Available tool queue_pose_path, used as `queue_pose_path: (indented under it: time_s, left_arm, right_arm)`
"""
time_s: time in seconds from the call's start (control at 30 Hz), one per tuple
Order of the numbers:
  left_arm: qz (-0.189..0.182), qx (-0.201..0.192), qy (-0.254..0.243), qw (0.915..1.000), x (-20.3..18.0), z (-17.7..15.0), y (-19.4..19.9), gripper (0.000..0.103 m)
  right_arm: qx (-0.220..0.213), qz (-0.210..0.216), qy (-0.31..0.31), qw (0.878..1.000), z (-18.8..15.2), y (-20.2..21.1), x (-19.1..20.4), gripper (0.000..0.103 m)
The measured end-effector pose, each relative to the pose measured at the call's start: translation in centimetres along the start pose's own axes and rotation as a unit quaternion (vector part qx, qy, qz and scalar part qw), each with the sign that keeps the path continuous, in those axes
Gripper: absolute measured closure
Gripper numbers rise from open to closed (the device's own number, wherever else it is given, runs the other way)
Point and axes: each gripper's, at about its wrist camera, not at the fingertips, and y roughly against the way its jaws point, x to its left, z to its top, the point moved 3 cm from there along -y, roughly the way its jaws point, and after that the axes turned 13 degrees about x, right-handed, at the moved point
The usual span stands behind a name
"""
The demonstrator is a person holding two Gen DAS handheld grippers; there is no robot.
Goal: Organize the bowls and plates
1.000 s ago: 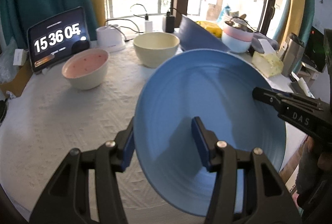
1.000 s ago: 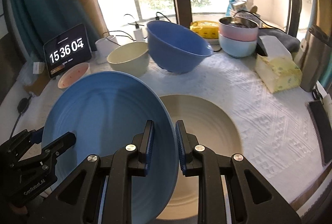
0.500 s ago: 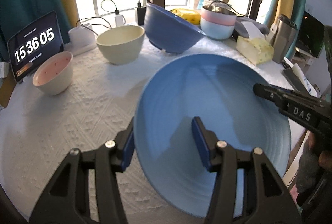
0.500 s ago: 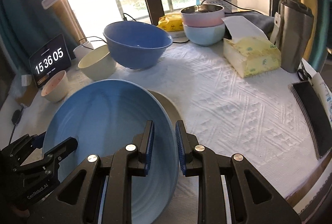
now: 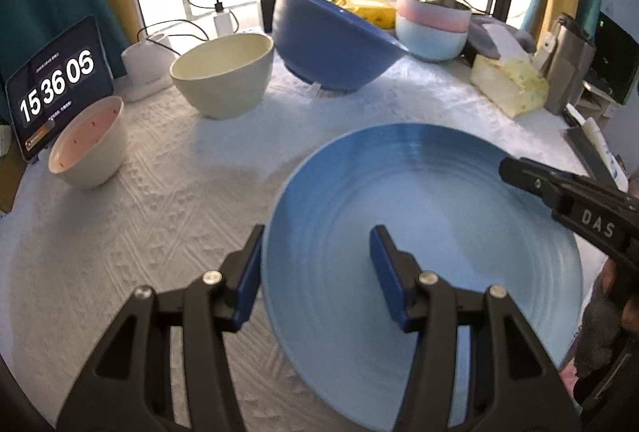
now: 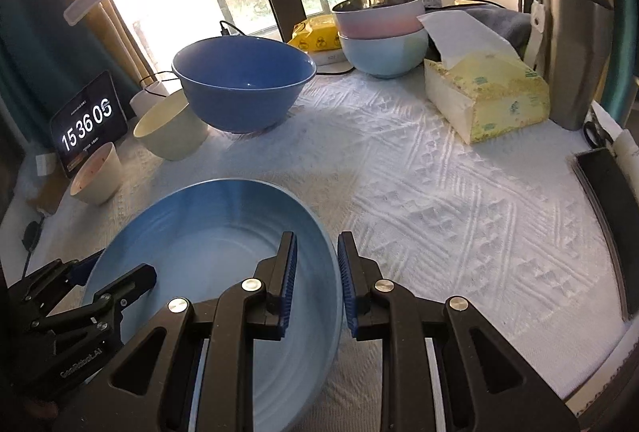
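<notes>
A light blue plate (image 5: 439,232) lies low over the white tablecloth, and also shows in the right wrist view (image 6: 207,260). My left gripper (image 5: 315,264) straddles its left rim with the jaws wide apart, not pressing it. My right gripper (image 6: 317,272) is closed on the plate's right rim. A big dark blue bowl (image 6: 243,88), a cream bowl (image 6: 171,128) and a small pink-lined bowl (image 6: 98,174) stand behind. A stack of pink and pale blue bowls (image 6: 381,32) stands at the back. The beige plate seen earlier is hidden.
A tablet clock (image 5: 56,88) stands at the back left with chargers and cables (image 5: 223,20). A yellow tissue box (image 6: 487,92), a steel flask (image 6: 575,52) and a dark flat device (image 6: 607,192) line the right side. The table edge (image 6: 591,372) is near right.
The blue plate has tilted from steep to nearly flat and come down over the beige plate, which is now covered. Both grippers moved with it.
</notes>
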Motion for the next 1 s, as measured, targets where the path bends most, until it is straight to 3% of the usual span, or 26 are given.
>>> queue_pose_path:
  time_s: [0.2,0.43,0.6,0.77,0.83,0.9,1.0]
  left_arm:
    - [0.012,-0.023,0.005,0.9997,1.2,0.5,0.5,0.049]
    - [0.01,-0.001,0.034,0.9994,2.8,0.4,-0.4,0.049]
    - [0.008,-0.002,0.034,0.9994,2.9,0.4,-0.2,0.049]
    - [0.02,0.014,0.033,0.9992,3.1,-0.1,-1.7,0.049]
    - [0.014,0.014,0.027,0.9994,3.0,-0.3,-2.4,0.045]
    - [0.012,0.006,0.02,0.9997,2.9,-0.2,-2.6,0.042]
    - [-0.019,0.01,0.042,0.9989,3.7,0.1,-3.1,0.041]
  right_arm:
    - [0.004,-0.007,0.006,1.0,0.7,-0.8,0.0,0.08]
    - [0.014,-0.005,0.002,1.0,0.8,-1.3,-0.6,0.079]
    - [0.027,-0.006,-0.009,1.0,0.8,-1.6,-0.9,0.068]
    - [0.031,-0.007,-0.011,0.999,0.1,-1.2,-1.1,0.066]
    - [0.038,0.001,-0.022,0.999,-0.4,-1.7,-1.3,0.059]
    - [0.044,0.008,-0.03,0.999,-0.6,-2.1,-1.4,0.046]
    - [0.038,0.021,-0.039,0.998,-0.8,-2.3,-1.4,0.044]
